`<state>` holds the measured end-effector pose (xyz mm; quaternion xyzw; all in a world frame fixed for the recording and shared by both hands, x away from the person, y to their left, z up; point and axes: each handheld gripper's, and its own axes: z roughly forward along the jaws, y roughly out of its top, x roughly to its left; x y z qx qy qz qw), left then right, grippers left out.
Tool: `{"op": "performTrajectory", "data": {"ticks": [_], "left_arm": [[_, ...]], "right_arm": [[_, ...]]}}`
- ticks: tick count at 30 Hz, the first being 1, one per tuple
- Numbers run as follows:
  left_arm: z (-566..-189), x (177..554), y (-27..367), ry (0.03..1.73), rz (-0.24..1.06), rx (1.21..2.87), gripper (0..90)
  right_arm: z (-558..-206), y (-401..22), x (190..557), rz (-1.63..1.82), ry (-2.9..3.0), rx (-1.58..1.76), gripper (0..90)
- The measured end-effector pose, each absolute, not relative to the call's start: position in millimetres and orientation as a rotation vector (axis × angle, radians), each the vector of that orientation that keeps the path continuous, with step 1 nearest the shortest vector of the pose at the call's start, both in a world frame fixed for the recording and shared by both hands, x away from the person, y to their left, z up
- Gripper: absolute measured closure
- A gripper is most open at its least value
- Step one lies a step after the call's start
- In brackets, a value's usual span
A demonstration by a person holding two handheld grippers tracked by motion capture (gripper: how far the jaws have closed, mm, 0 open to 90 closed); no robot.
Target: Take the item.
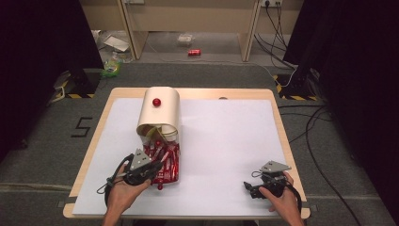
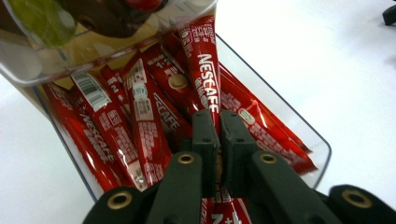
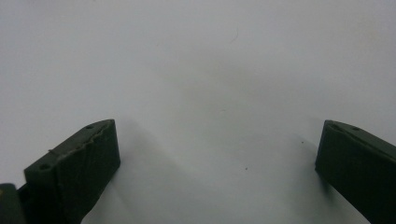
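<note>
A clear plastic tray (image 2: 322, 151) holds several red Nescafe stick sachets (image 2: 149, 126). My left gripper (image 2: 218, 122) is shut on one red Nescafe sachet (image 2: 204, 70), which stands tilted above the rest. From above, the left gripper (image 1: 157, 165) sits over the tray (image 1: 178, 181) at the table's front left. A cream lid with a red knob (image 1: 159, 113) leans over the tray's far end. My right gripper (image 1: 248, 188) rests at the front right; its jaws (image 3: 215, 163) stand wide apart over bare white surface with nothing between them.
A white mat (image 1: 226, 141) covers the wooden table (image 1: 281, 127). On the floor beyond lie a red can (image 1: 194, 52), a clear container (image 1: 185, 38), green and white litter (image 1: 112, 66) and cables (image 1: 277, 33). Dark curtains flank both sides.
</note>
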<state>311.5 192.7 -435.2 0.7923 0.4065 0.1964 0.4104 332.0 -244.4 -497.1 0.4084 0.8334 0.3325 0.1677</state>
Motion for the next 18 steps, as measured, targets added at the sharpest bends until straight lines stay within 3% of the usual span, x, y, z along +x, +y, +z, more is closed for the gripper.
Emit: {"op": "performTrajectory", "data": {"ticks": [18], "left_arm": [[-427.0,296.5,188.5,0.963,0.478,1.982,85.1]], "right_arm": [[-497.1,-244.4,331.9,0.946,2.372,1.165,0.3]]}}
